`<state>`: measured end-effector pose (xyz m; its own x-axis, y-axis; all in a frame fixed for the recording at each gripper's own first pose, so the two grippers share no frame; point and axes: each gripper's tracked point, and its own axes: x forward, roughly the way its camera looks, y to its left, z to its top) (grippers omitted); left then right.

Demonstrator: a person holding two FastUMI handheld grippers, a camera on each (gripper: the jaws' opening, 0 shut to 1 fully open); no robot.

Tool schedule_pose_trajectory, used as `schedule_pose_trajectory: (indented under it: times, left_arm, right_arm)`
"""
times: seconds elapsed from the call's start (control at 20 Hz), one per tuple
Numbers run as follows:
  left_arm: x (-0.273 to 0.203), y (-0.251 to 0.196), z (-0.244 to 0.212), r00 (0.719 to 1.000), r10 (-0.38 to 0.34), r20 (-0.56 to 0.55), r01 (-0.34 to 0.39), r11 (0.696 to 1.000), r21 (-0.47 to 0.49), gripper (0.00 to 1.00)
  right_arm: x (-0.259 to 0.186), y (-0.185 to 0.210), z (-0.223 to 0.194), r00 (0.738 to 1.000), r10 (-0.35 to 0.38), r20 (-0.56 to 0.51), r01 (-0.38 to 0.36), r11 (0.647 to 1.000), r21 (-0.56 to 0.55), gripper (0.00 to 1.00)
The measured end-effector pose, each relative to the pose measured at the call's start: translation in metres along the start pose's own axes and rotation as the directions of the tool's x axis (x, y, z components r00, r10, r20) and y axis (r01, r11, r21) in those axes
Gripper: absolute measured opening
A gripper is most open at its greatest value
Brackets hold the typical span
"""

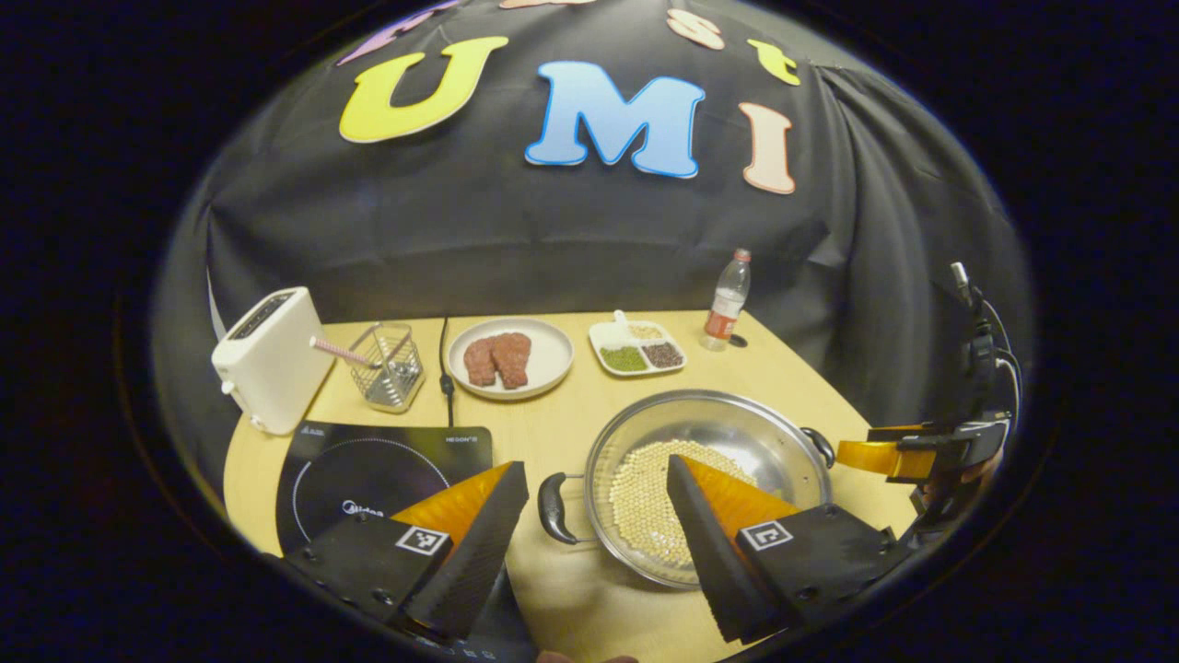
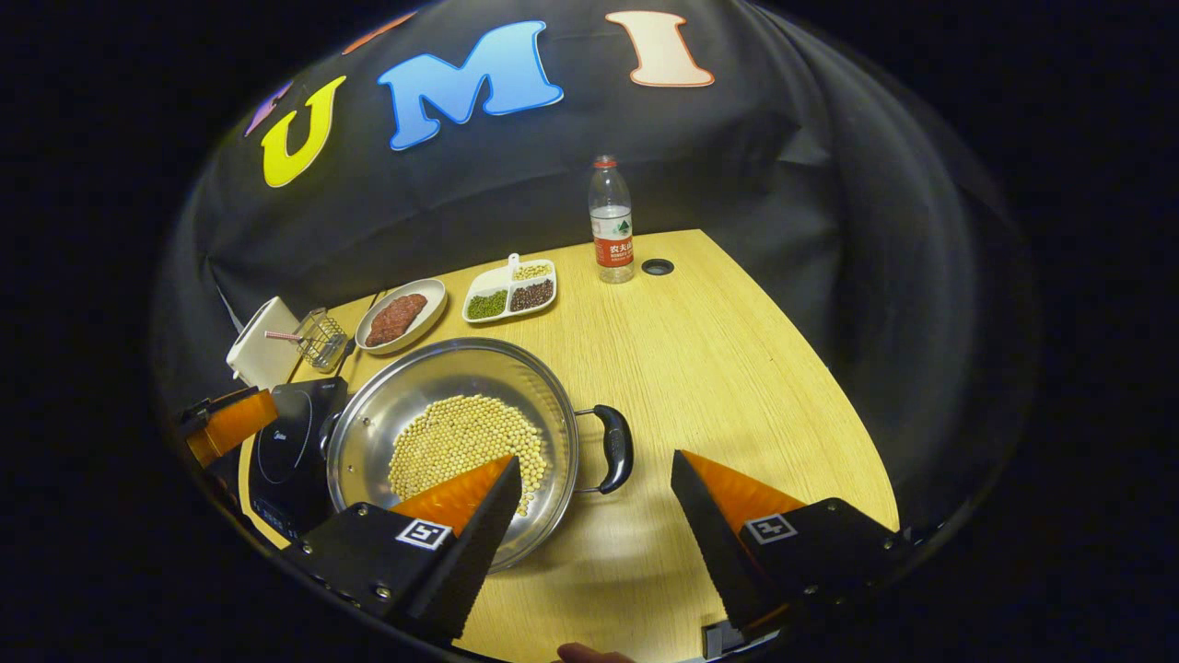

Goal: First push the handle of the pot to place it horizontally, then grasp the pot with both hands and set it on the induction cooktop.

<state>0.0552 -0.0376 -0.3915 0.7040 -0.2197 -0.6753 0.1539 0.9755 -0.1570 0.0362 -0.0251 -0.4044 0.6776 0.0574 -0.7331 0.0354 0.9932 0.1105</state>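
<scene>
Pot (image 1: 709,479) w/ beans on table, both hand-held grippers (image 1: 599,516) (image 2: 594,502) wide open, empty

A mock kitchen set up in a recording booth: black cloth walls close around a wooden tabletop (image 2: 737,368) laid with an induction cooktop (image 1: 368,470) at its left edge, a toaster (image 1: 267,354) in the far left corner, a steel pot (image 2: 433,387) of beans, a plate of meat (image 1: 543,354) and a water bottle (image 2: 611,221) along the far edge.
</scene>
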Motion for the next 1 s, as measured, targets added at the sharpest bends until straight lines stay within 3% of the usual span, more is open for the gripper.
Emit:
schedule_pose_trajectory:
  times: [0.35,0.85,0.95,1.0]
  left_arm:
    - [0.05,0.016,-0.04,0.996,0.028,-0.082,-0.028,1.0,-0.001,1.0]
    - [0.08,0.013,-0.07,0.986,0.021,-0.166,-0.02,1.0,0.005,1.0]
    - [0.083,0.015,-0.074,0.983,0.029,-0.18,-0.027,1.0,0.01,0.94]
    - [0.083,0.017,-0.076,0.982,0.031,-0.187,-0.03,1.0,0.007,0.92]
  right_arm:
    - [0.039,-0.002,-0.007,0.999,-0.038,-0.023,0.037,0.999,-0.019,1.0]
    - [0.075,-0.007,-0.023,0.995,-0.067,-0.074,0.067,0.998,-0.005,1.0]
    - [0.082,-0.008,-0.026,0.994,-0.066,-0.09,0.065,0.998,-0.009,1.0]
    - [0.086,-0.006,-0.027,0.994,-0.058,-0.095,0.057,0.998,-0.008,0.93]
